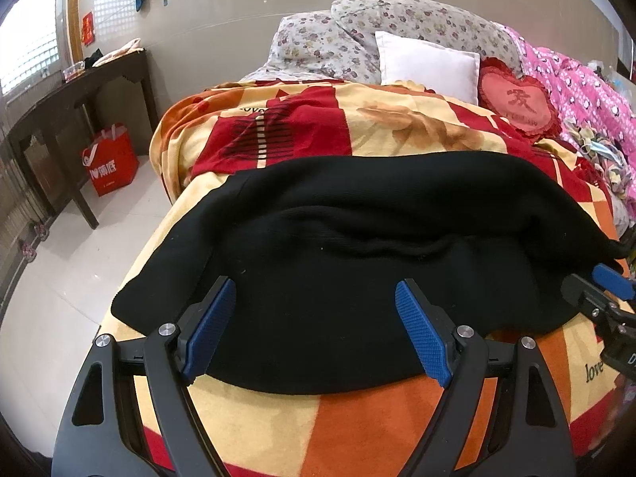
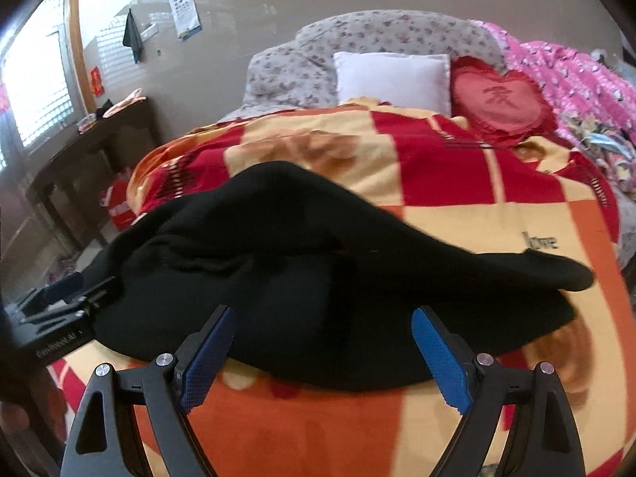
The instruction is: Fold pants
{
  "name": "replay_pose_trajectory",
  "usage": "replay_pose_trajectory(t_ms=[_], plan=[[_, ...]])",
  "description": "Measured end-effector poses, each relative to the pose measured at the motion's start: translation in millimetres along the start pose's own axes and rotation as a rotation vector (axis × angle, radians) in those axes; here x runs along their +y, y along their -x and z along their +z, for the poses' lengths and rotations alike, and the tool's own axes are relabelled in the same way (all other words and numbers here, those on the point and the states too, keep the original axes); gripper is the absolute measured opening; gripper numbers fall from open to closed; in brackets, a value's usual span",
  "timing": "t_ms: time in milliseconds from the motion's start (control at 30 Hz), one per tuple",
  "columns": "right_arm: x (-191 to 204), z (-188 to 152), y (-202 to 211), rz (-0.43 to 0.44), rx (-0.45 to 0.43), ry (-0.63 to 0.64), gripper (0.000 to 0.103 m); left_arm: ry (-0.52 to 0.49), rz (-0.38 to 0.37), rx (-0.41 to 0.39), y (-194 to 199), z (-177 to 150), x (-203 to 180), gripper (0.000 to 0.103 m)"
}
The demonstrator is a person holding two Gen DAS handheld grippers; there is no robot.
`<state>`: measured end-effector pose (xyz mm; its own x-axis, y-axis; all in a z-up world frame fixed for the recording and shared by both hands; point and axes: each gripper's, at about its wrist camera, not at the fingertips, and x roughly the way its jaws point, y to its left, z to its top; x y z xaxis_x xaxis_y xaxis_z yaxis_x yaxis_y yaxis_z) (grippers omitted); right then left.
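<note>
1. Daylight came through the blown-out white slatted window (image 1: 28,47) at the left; the room was evenly bright.
2. The glossy white floor tiles (image 1: 79,262) carried a soft sheen.
3. The black knitted pants (image 1: 357,246) read as a near-featureless dark mass, folds barely visible.
4. The right wrist view was softer, motion-blurred along the red, orange and cream patterned blanket (image 2: 457,183).
5. Fisheye bending curved both views' edges, with dark vignetted corners.

Bare blanket (image 2: 497,214) lies beyond the pants (image 2: 278,262) — pillows (image 2: 391,79) block the far end.
</note>
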<state>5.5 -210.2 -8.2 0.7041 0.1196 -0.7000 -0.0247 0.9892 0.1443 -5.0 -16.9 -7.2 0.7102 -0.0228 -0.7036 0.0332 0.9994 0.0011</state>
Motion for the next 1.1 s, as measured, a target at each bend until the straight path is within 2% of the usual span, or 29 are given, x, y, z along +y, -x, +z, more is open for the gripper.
replay_pose_trajectory(t_ms=[300, 1100], plan=[[17.7, 7.2, -11.5, 0.046, 0.009, -0.019, 0.089, 0.017, -0.005, 0.020, -6.5, -2.1, 4.4, 0.083], [24.5, 1.1, -34.0, 0.016, 0.054, 0.007, 0.089, 0.027, -0.010, 0.051, -17.4, -7.8, 3.3, 0.083]])
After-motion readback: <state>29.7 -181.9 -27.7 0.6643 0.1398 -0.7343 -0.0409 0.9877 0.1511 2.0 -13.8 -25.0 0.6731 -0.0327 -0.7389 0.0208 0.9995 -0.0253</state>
